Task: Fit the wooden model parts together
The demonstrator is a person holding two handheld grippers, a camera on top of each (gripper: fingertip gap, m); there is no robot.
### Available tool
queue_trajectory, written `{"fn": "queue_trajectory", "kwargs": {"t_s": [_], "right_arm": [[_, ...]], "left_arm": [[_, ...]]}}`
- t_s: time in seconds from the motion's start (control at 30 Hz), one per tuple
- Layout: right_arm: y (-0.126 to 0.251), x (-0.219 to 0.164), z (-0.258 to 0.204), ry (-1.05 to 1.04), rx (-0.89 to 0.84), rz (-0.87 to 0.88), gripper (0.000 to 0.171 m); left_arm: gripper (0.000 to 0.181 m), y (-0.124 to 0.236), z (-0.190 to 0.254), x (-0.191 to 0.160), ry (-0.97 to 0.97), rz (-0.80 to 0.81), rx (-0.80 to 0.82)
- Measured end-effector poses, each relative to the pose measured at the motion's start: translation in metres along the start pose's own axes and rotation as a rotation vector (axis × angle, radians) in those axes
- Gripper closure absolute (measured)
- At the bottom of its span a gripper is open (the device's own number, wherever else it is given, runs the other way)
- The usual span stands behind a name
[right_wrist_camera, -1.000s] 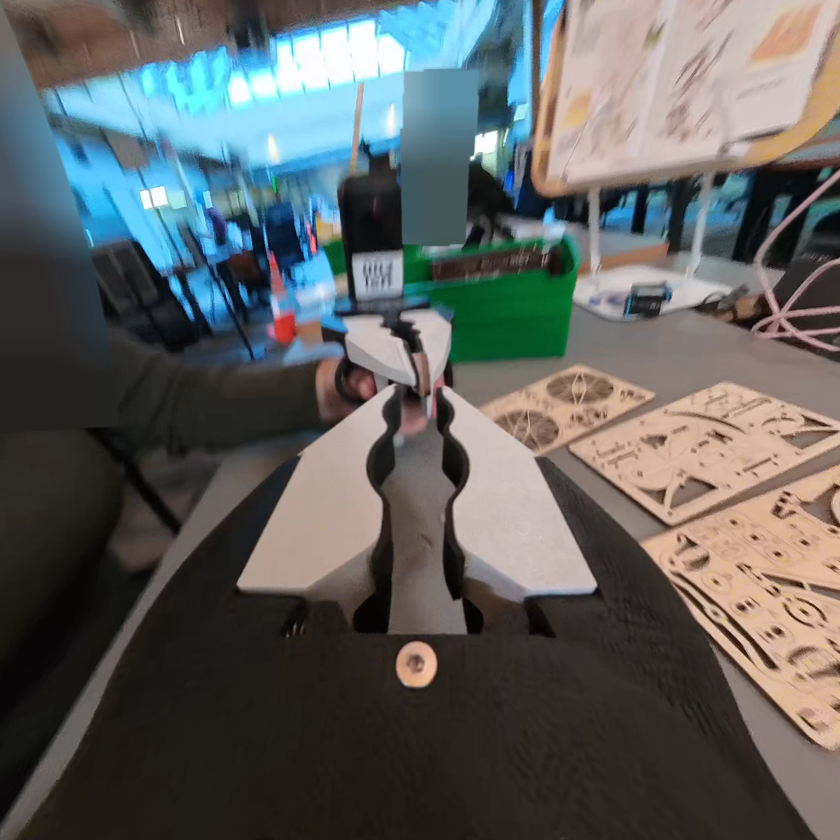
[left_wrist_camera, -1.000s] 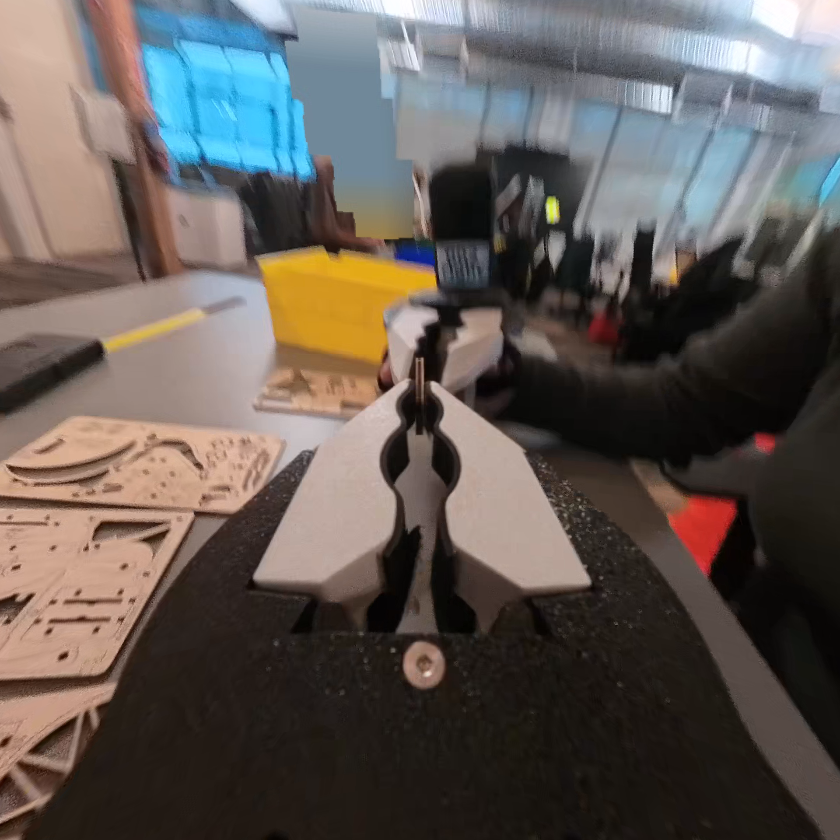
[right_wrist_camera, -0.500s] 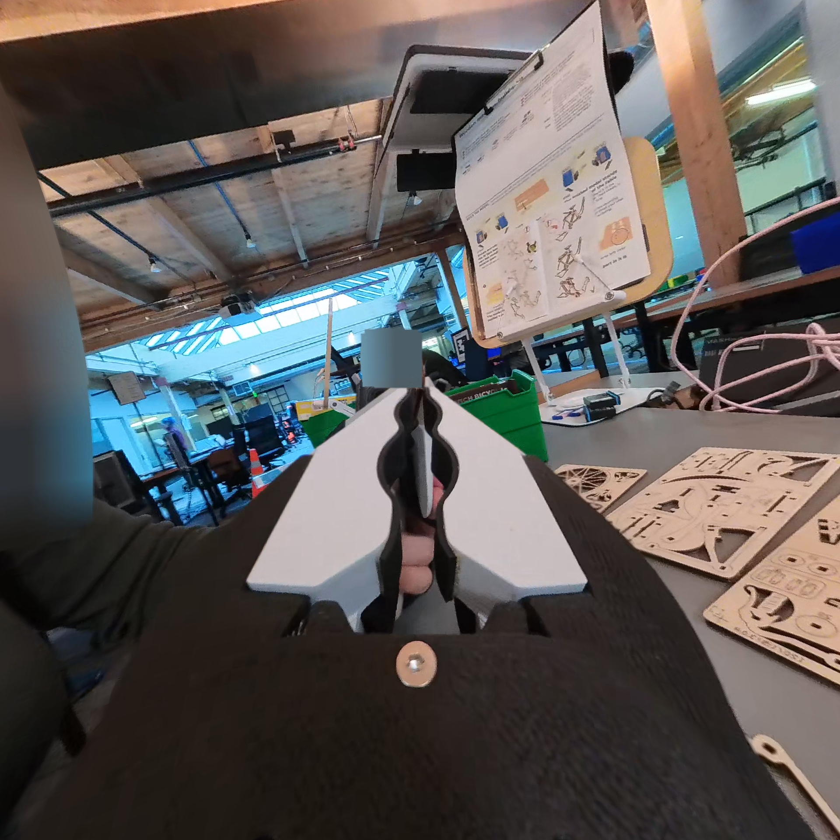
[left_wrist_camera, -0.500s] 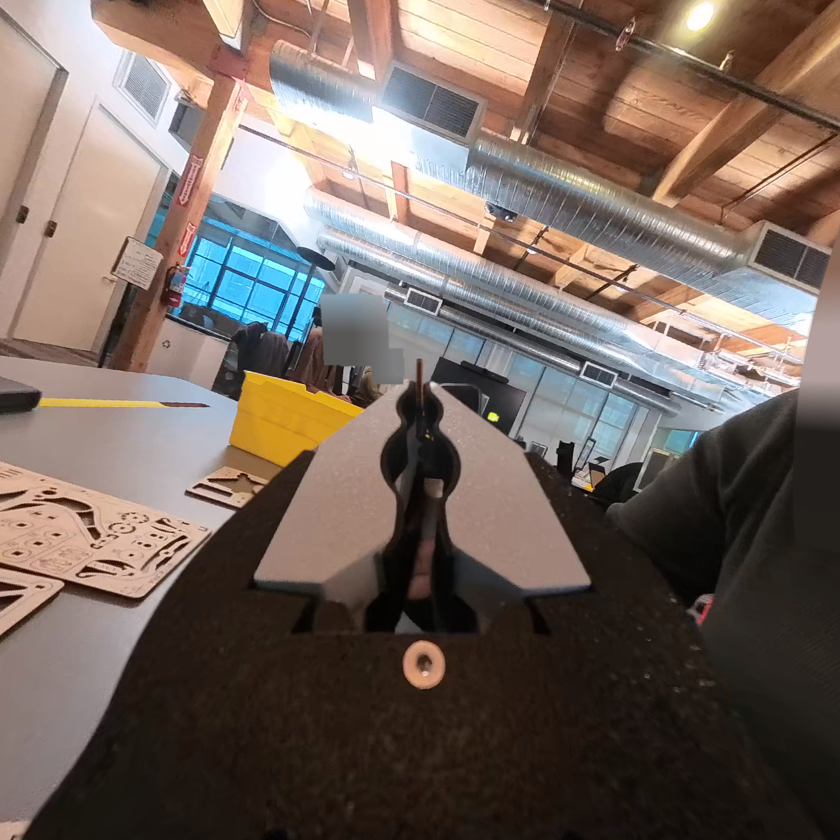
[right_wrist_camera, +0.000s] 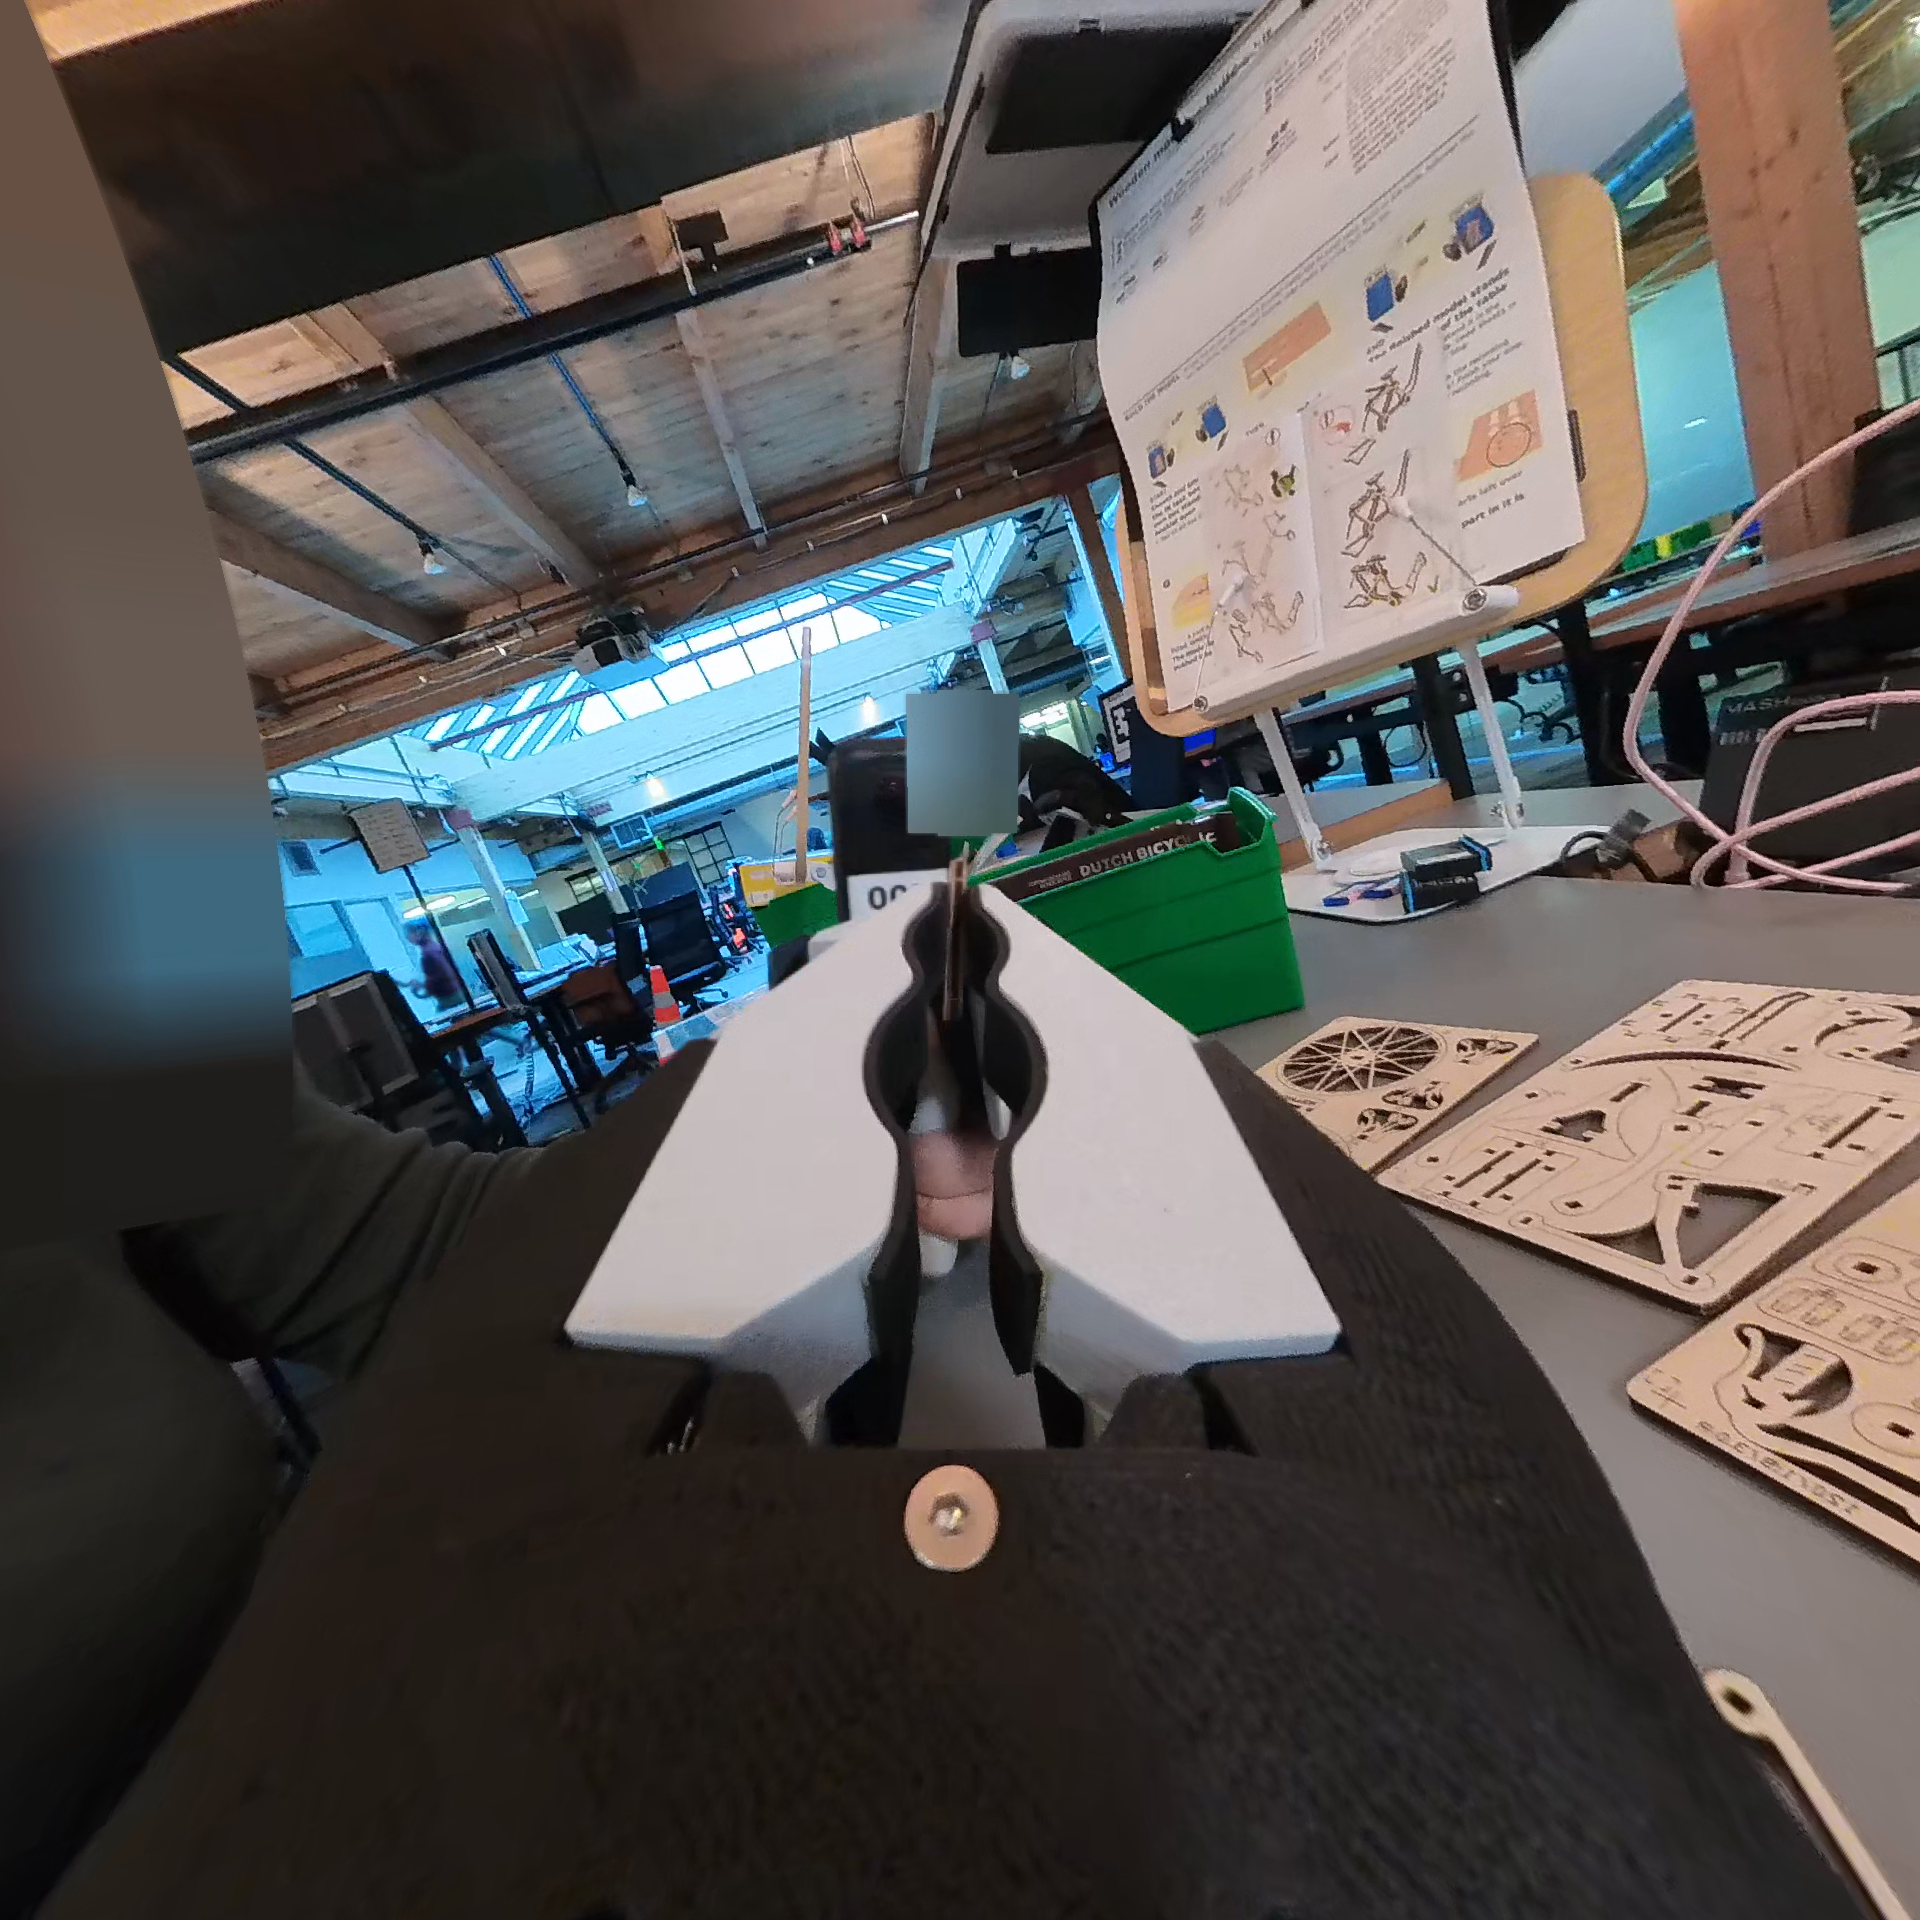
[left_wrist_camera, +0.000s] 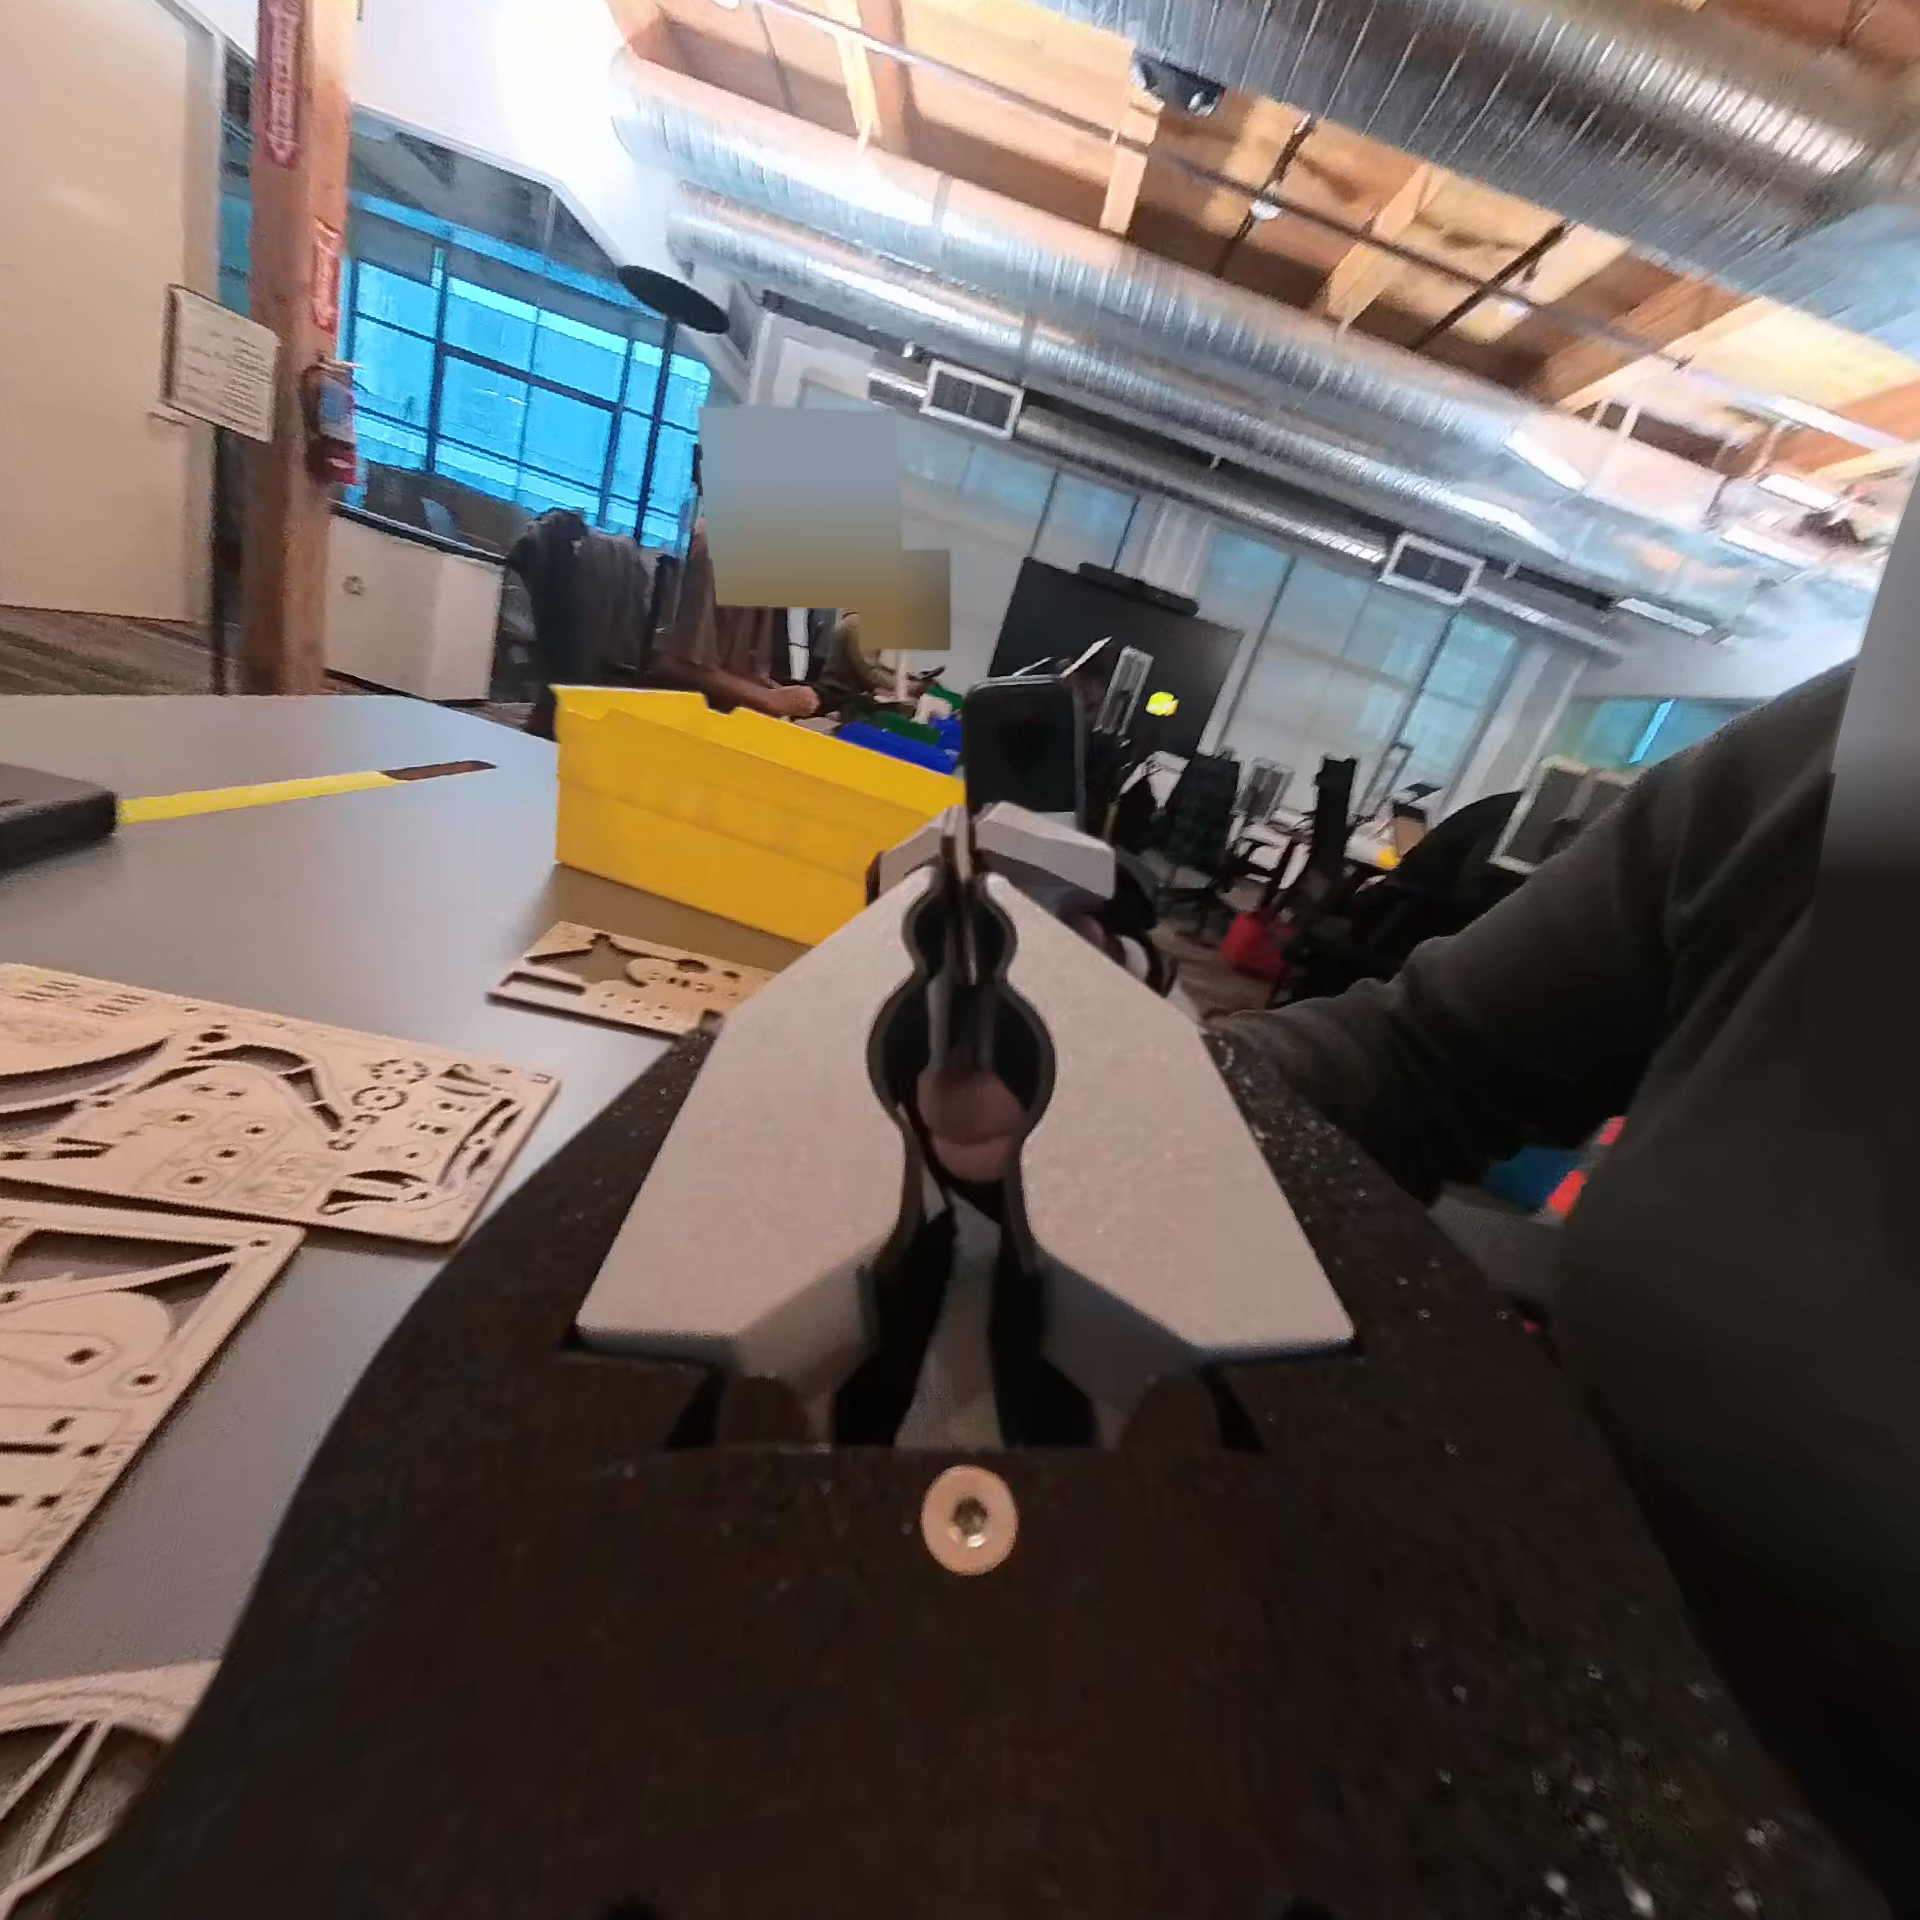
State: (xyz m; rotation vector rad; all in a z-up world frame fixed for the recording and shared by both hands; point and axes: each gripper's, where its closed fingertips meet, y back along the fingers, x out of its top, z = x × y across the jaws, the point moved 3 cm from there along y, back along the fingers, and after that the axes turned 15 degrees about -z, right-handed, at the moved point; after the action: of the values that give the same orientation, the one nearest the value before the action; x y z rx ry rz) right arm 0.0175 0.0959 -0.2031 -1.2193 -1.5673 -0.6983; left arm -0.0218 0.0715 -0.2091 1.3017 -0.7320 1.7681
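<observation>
Above the grey table (left_wrist_camera: 312, 894), the left gripper (left_wrist_camera: 961, 883) and right gripper (right_wrist_camera: 956, 894) met tip to tip, each clamped on a thin wooden part (right_wrist_camera: 954, 935), seemingly light, stiff and snappable; best pinched near its edge.

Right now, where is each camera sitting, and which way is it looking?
Left wrist view: sits on the left gripper, looks along its fingers at the yellow bin, with the wooden sheets to one side; a dark sleeve shows.
Right wrist view: sits on the right gripper, facing the green bin and the instruction sheet; a sleeve shows.
Shared: the grey table, and each sees the other gripper opposite, tip to tip.
</observation>
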Motion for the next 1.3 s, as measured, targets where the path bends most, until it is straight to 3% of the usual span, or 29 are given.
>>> {"fn": "queue_trajectory", "kwargs": {"t_s": [0.17,0.3,0.37,0.43,0.63,0.8,1.0,1.13,1.3], "right_arm": [[0.004,0.004,0.002,-0.026,0.012,0.027,0.171],[0.002,0.003,0.000,-0.025,0.034,0.027,0.171],[0.002,0.003,-0.002,-0.013,0.039,0.019,0.170],[0.002,0.001,0.000,0.014,0.016,-0.002,0.170],[0.003,0.000,0.004,0.142,-0.094,-0.090,0.171],[0.004,0.001,0.002,0.196,-0.121,-0.113,0.169],[0.006,0.003,-0.003,0.195,-0.054,-0.104,0.154],[0.003,0.002,-0.022,0.177,0.098,-0.081,0.167],[0.004,0.001,-0.010,0.156,0.028,-0.089,0.167]], "left_arm": [[0.156,-0.008,0.001,-0.005,0.005,-0.016,0.015],[0.167,-0.012,0.008,-0.002,0.032,0.074,-0.040],[0.181,-0.011,0.005,-0.003,0.024,0.092,-0.005],[0.181,-0.011,0.003,-0.005,-0.001,0.069,0.029],[0.181,-0.010,-0.002,-0.006,-0.173,-0.045,0.211],[0.180,-0.010,0.000,-0.004,-0.491,-0.191,0.453],[0.180,-0.011,0.011,-0.004,-0.467,-0.192,0.341],[0.180,-0.017,0.021,-0.007,-0.422,-0.172,0.234],[0.181,-0.019,0.012,-0.007,-0.263,-0.088,0.208]]}}
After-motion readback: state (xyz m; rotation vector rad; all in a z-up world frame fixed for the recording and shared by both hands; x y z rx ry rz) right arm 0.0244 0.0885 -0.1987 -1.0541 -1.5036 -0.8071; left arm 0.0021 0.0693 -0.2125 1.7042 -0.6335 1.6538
